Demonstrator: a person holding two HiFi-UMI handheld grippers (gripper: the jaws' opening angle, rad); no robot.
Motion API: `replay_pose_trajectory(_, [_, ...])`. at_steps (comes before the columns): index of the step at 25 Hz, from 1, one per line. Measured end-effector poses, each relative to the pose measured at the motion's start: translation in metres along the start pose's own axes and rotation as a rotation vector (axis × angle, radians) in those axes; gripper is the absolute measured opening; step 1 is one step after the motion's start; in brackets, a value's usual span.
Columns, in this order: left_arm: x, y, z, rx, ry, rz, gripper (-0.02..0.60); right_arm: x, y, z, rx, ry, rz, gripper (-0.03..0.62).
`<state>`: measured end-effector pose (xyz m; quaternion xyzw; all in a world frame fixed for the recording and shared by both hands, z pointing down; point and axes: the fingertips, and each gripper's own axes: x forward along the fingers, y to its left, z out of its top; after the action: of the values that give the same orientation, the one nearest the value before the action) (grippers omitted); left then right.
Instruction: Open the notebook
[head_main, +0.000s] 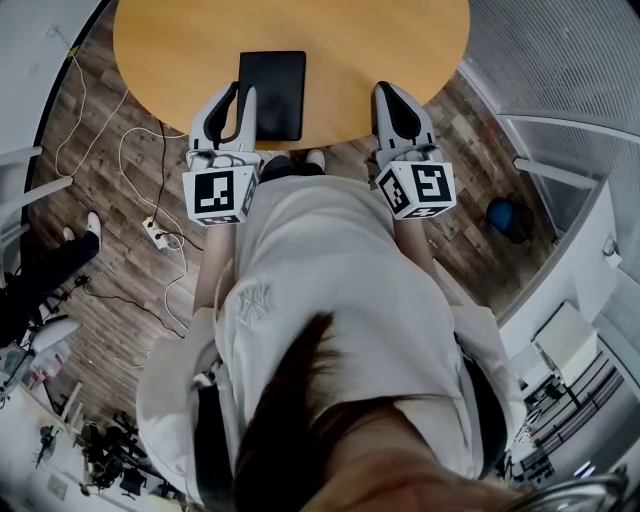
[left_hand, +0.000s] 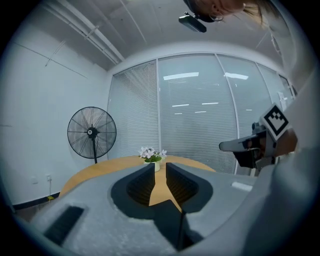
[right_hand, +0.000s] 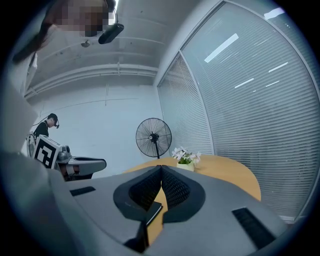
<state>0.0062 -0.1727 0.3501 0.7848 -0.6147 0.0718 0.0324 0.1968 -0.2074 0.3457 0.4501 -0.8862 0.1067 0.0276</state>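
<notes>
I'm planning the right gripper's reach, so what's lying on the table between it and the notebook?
Nothing: the head view shows only bare wooden table between the right gripper and the black notebook.

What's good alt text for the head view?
Seen from above, a closed black notebook lies near the edge of a round wooden table. The person holds the left tool close beside it and the right tool farther off.
</notes>
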Motion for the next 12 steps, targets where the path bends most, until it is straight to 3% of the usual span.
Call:
replay_pose_trajectory(5, [-0.001,-0.007,-0.024,0.064,0.079,-0.029,0.083,-0.001,0.006,-0.004,-0.007,0.009,0.01,0.003])
replay_pose_trajectory(12, [-0.003,-0.028,-0.063,0.089,0.18,-0.088,0.083,-0.007,0.013,-0.02,0.0,0.042,0.029,0.003])
